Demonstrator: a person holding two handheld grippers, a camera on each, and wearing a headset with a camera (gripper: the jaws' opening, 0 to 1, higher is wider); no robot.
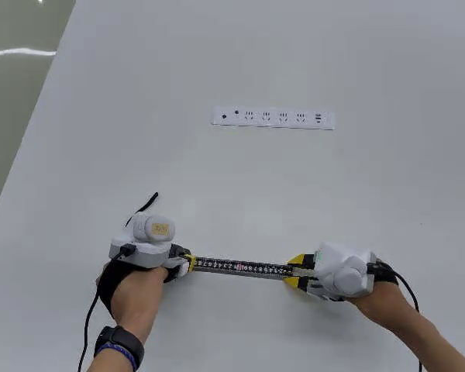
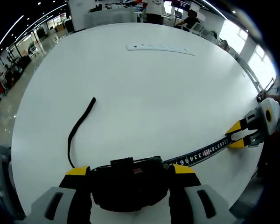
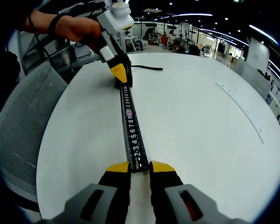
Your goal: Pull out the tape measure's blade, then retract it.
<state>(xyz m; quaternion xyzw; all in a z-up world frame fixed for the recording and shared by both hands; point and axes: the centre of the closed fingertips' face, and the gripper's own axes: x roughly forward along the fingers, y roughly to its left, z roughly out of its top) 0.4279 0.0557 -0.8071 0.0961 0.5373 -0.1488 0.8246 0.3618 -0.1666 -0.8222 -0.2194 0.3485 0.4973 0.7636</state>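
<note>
The tape measure's black case (image 2: 130,184) sits well to the near side of the white power strip (image 1: 273,118), its dark, white-numbered blade (image 1: 240,268) drawn out straight, roughly parallel to that strip.

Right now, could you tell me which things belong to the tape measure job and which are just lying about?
In use: tape measure case, blade, left gripper, right gripper.
Lying about: power strip, mesh chair.

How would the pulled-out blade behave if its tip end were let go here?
The blade spans straight between the left hand-held gripper and the right hand-held gripper, so it is probably stiff lengthwise yet thin and bendable. Released, it would likely snap back toward the case.
</note>
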